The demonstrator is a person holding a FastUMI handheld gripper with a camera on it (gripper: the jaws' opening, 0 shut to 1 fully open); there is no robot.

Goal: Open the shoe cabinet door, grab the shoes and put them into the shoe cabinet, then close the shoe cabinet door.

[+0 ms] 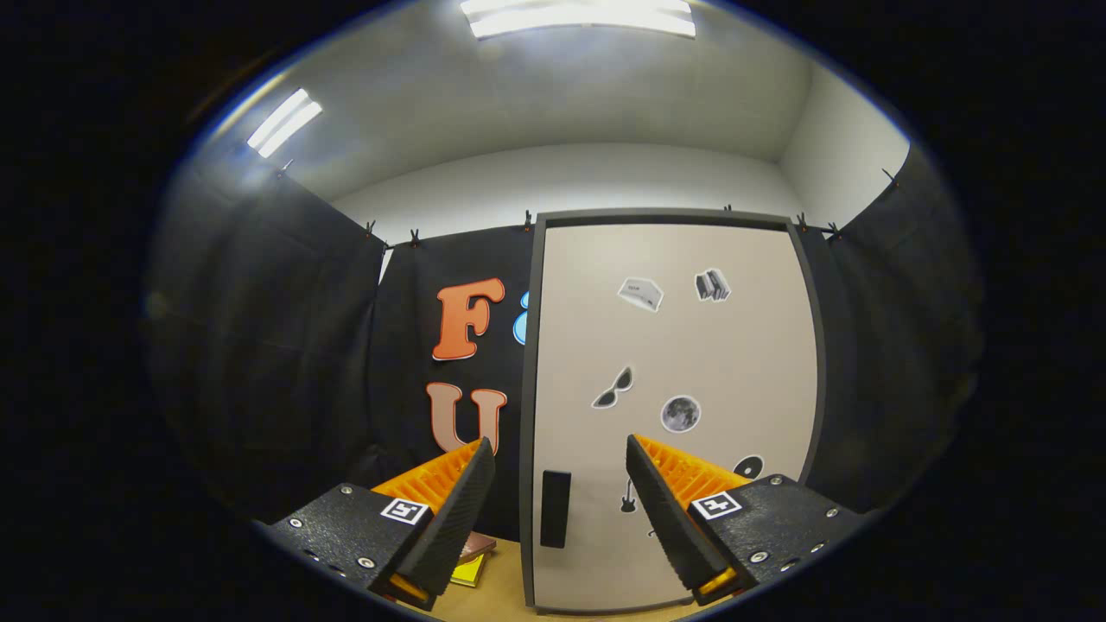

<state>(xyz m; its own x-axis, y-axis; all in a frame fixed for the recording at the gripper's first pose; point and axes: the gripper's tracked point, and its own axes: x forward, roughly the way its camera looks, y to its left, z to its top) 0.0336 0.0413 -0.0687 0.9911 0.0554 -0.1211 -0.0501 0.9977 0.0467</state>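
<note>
The shoe cabinet is seen standing upright on a wooden surface, directly ahead of the gripper. Its door is shut flush inside a dark frame and is covered with small decorative stickers.

A dark rectangular handle is mounted low on the door, close to its left edge. From this placement it is judged that the hinges lie along the right side and that the door is to be swung open from the left.

The fingers are spread wide apart, and nothing is held between them. The handle is framed in the gap between the fingers, nearer the left one, and lies beyond the tips; no contact with it is made. This open, centred posture is judged to suit an approach to the handle, so that one finger can be passed to either side of it before closing.

Beyond the left finger, beside the cabinet's foot, a yellow object and a reddish-brown object lie on the surface; whether these are books or something else cannot be determined, since they are largely hidden.

The first step, opening the door, is judged not yet done. A straight advance toward the handle is called for, with care that the left finger clears the frame.
</note>
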